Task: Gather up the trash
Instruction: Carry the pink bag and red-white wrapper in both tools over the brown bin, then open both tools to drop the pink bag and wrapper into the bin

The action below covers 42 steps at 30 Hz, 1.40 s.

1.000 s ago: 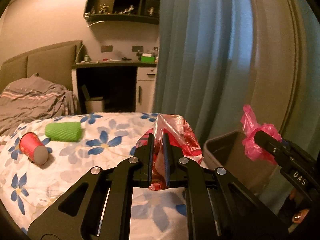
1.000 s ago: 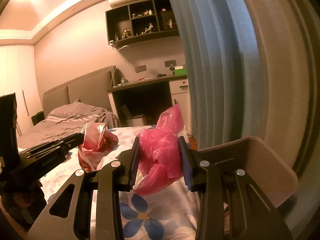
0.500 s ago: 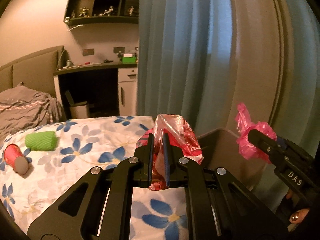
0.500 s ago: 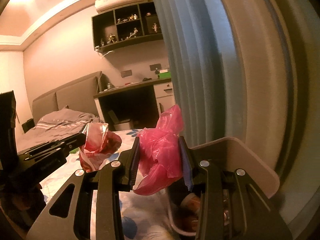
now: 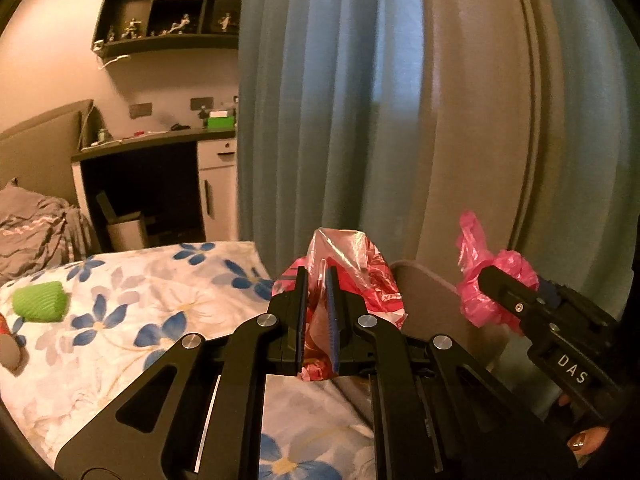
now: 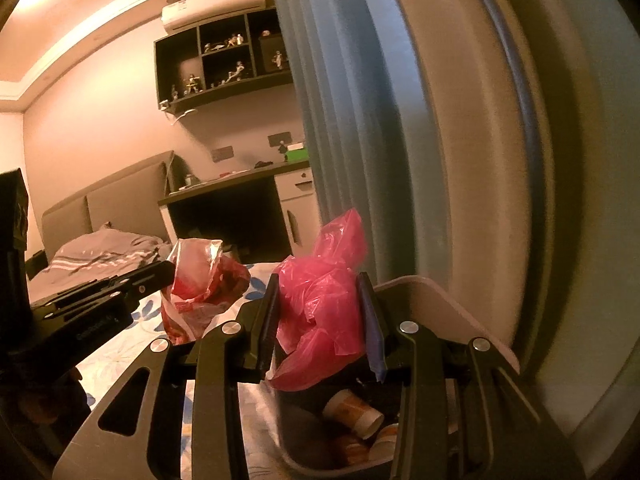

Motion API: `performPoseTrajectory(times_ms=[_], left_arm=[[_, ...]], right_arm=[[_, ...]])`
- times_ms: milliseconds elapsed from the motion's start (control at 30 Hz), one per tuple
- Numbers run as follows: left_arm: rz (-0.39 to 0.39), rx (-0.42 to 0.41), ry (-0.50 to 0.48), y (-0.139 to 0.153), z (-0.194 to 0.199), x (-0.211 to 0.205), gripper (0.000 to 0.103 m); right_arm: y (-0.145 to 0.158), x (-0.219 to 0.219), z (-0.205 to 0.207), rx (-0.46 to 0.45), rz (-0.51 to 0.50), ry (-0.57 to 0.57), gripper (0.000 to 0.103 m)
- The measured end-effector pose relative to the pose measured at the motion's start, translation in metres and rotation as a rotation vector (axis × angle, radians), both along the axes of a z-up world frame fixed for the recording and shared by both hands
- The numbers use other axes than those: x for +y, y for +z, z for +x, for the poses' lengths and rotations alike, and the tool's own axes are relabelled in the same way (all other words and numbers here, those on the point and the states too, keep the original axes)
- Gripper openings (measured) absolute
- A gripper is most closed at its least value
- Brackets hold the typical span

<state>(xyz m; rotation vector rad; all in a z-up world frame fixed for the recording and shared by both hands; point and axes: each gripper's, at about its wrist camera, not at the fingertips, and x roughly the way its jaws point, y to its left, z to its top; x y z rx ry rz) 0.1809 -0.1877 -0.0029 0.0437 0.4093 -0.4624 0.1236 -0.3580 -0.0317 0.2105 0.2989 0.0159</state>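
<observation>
While both grippers hang by the bin (image 6: 448, 300), each is clamped on its own piece of trash. The left gripper (image 5: 316, 312) pinches a crinkled red-and-clear wrapper (image 5: 352, 264) between its nearly closed fingers; the wrapper sticks up past the fingertips and sits just beside the bin's near rim, over the edge of the flowered bedspread (image 5: 132, 304). The right gripper (image 6: 320, 320) grips a bunched pink bag (image 6: 320, 300), which fills the gap between its fingers and pokes above them. From the right wrist view, the pink bag is directly above the bin's open mouth, and inside the bin lie a paper cup (image 6: 354, 410) and other scraps too dim to tell apart. In the left wrist view, the bin (image 5: 428, 300) is partly hidden behind both grippers.

Farther from the bin, on the bedspread, lie a green roll (image 5: 40, 300) and, at the frame's edge, part of a red cup (image 5: 8, 344). Behind the bin hangs a blue curtain (image 5: 320, 100). Beyond the bed, well apart from the bin, stand a dark desk (image 5: 152, 148) and a wall shelf (image 5: 172, 8) of small figures.
</observation>
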Motion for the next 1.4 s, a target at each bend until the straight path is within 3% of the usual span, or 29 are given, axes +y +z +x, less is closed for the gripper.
performPoseTrajectory(times_ms=[1133,1400], left_arm=[[-0.022,0.074,-0.122,-0.026,0.035,-0.064,0.009],[-0.026,0.09,-0.134,-0.03,0.038,-0.068,0.009]], right_arm=[[-0.01,-0.025,0.025,0.054,0.003,-0.058,0.038],[-0.014,-0.028,0.034,0.058,0.007,-0.059,0.046]])
